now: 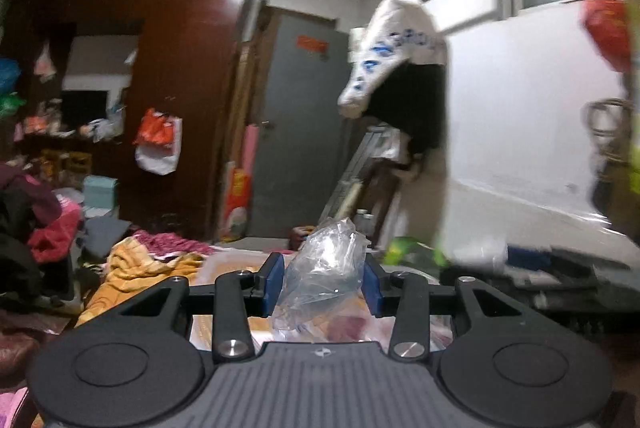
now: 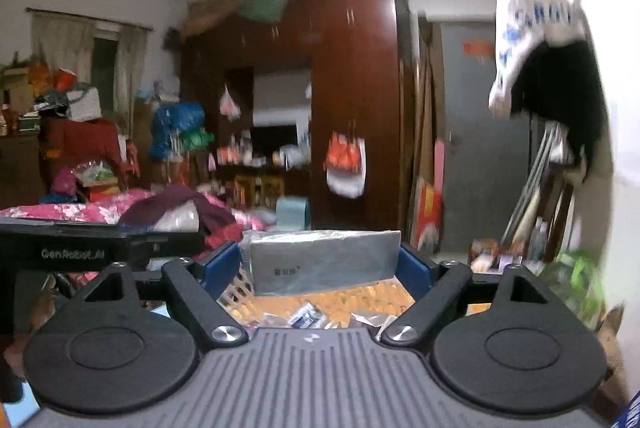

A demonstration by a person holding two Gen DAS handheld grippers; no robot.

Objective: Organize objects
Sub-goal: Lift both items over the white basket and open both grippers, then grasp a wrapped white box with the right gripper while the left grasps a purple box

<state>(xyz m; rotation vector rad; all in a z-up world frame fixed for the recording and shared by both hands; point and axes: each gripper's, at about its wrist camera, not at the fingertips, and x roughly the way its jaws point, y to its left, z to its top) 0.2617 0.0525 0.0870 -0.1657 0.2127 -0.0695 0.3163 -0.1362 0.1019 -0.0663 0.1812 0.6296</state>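
Observation:
A crumpled clear plastic bag (image 1: 330, 252) stands up between the blue pads of my left gripper (image 1: 323, 282), which is shut on it above an orange-and-pink bedcover (image 1: 132, 268). In the right wrist view a grey rectangular box (image 2: 324, 260) in clear wrap lies crosswise between the blue pads, and my right gripper (image 2: 320, 268) is shut on its two ends. Below the box lie an orange patterned cloth (image 2: 372, 302) and small packets (image 2: 306, 318). The black body of the left gripper (image 2: 72, 252) shows at the left of the right wrist view.
A tall brown wardrobe (image 1: 180, 88) with hanging bags stands ahead, beside a grey door (image 1: 296, 132). Clothes are heaped on the bed at the left (image 2: 176, 208). A white and black garment (image 1: 400, 68) hangs from a rail by the right wall. A red bag (image 1: 604, 24) hangs at the far right.

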